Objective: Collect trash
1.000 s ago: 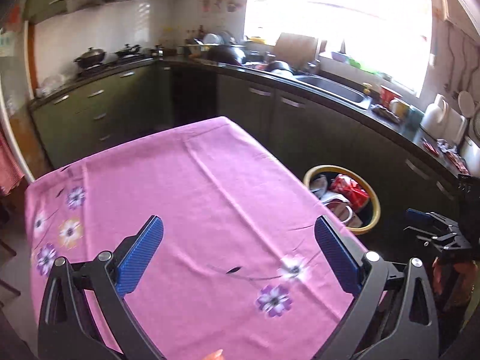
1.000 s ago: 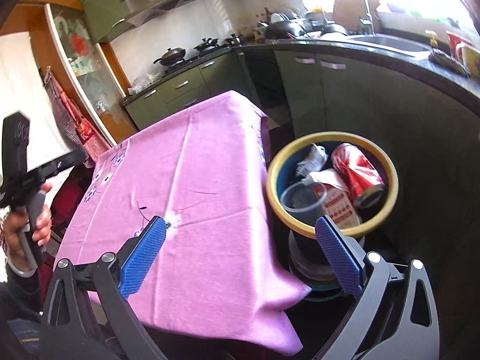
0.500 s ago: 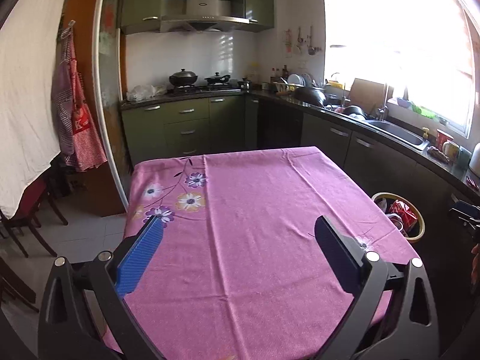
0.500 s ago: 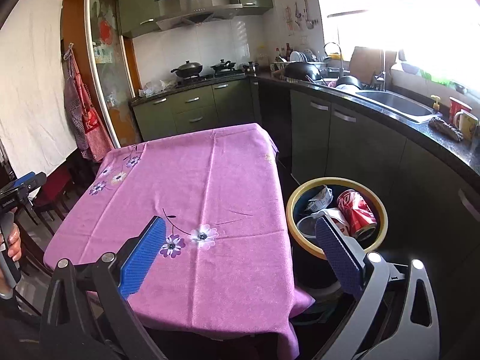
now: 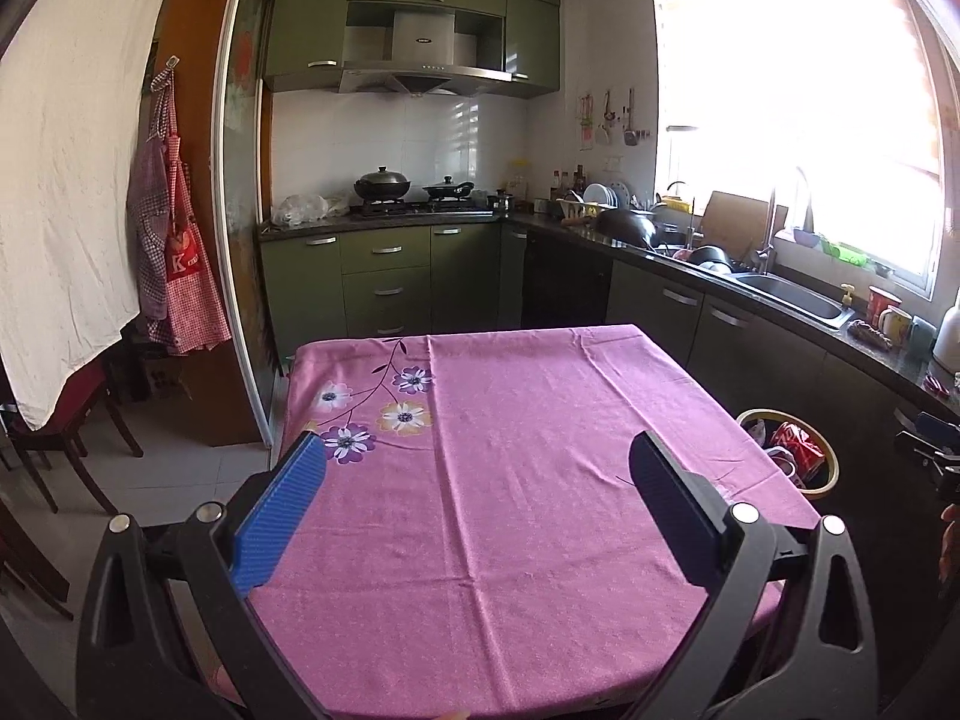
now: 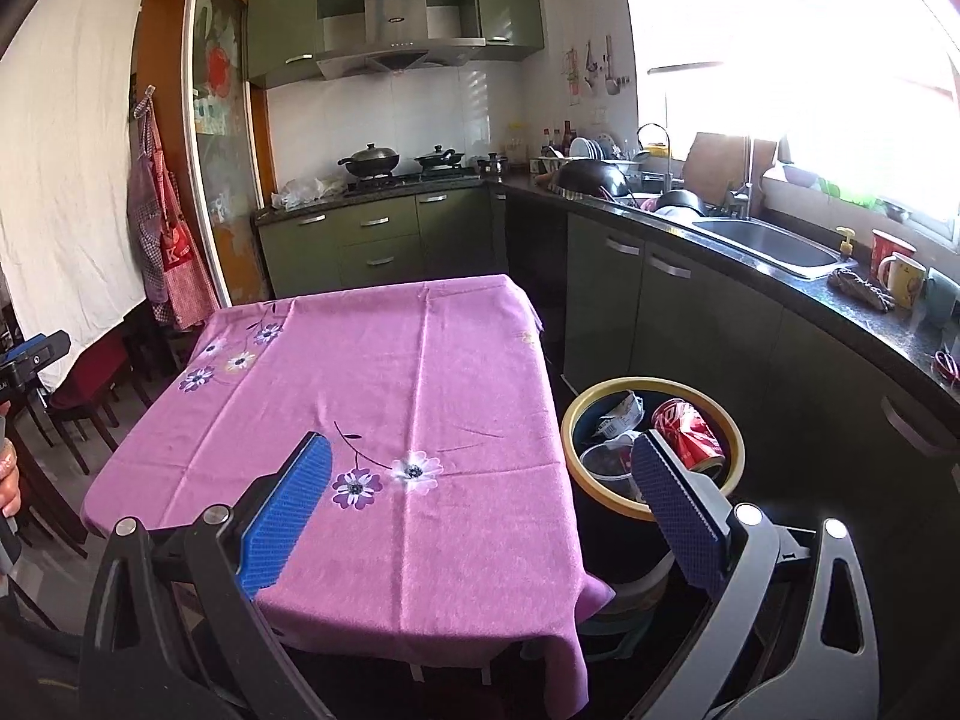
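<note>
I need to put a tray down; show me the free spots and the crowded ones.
The pink tablecloth is bare from the corner flowers to the edge beside the trash bin. Crowded: the bin, holding a red can and wrappers, and the counter around the sink.

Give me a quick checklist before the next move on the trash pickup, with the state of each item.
1. Left gripper open, holding nothing: ok.
2. Right gripper open, holding nothing: ok.
3. Trash on the purple tablecloth: none in either view: ok.
4. Bin upright beside the table, mouth unobstructed: ok.
5. Trash inside the bin: red can, crumpled wrapper and clear plastic cup are in: ok.
6. Trash on the floor or under the table: cannot tell, mostly hidden.
</note>
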`<state>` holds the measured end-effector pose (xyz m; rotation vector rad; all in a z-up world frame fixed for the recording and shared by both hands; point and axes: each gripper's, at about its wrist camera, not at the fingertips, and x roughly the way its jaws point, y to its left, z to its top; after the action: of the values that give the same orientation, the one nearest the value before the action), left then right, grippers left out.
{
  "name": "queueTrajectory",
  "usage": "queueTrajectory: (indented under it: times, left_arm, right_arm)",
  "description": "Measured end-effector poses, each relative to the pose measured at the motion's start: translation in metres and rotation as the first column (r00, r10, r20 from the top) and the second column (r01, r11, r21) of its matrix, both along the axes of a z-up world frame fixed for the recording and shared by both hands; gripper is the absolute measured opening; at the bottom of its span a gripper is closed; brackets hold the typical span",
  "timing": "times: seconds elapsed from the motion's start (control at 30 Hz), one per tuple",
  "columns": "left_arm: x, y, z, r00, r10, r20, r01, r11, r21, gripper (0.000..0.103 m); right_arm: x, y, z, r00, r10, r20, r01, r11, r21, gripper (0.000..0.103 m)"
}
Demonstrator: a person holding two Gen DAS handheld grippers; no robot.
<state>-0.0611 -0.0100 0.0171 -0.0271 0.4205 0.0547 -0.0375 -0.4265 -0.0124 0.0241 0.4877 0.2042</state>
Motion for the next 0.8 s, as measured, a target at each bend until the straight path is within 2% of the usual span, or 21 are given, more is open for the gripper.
queueTrajectory:
  times: [0.27, 0.8]
  left_arm:
    - [-0.003, -0.003, 0.002, 1.0, 0.001, 0.013, -0.001, 1.0, 0.005, 0.096]
    - [0.005, -0.011, -0.001, 1.0, -0.026, -0.011, 0.026, 1.0, 0.011, 0.096]
  right_arm:
    - [0.0, 0.0, -0.003, 1.0, 0.011, -0.002, -0.011, 1.0, -0.002, 0.098]
    - [0.006, 0.002, -0.006, 1.0, 0.014, -0.013, -0.014, 1.0, 0.001, 0.098]
